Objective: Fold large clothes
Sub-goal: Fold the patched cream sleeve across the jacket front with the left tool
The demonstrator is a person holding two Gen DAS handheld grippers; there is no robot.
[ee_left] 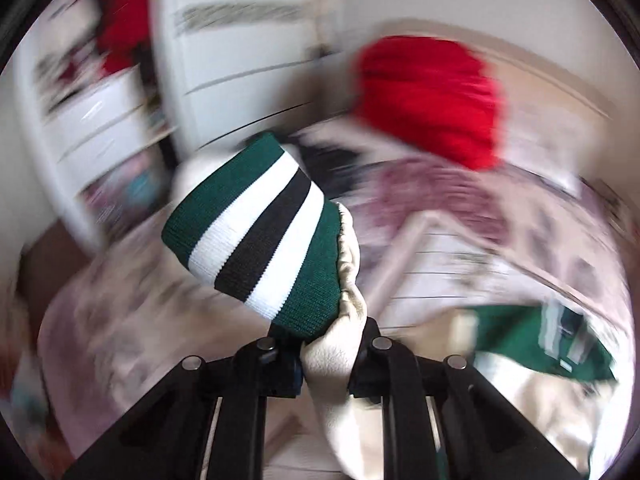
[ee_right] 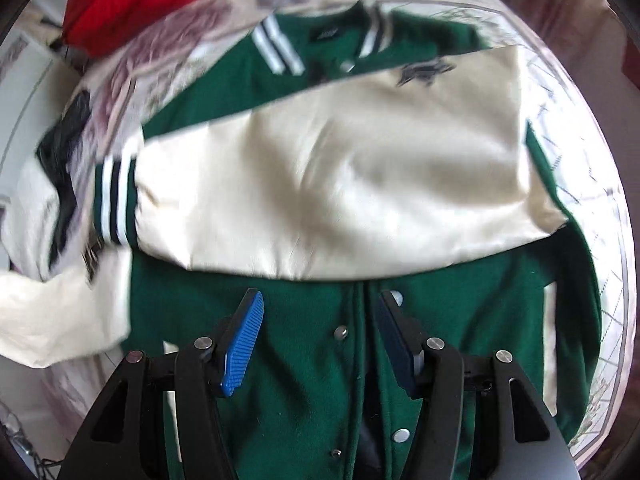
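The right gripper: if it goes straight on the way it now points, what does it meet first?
Most likely the green jacket front by its snap placket, directly beneath the open right gripper. Nothing is between the jaws; the cream sleeve lies further ahead. Depth is uncertain.

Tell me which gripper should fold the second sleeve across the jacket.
Left. The left gripper is already shut on the cream sleeve beside its striped cuff. The right gripper hangs open and empty above the jacket.
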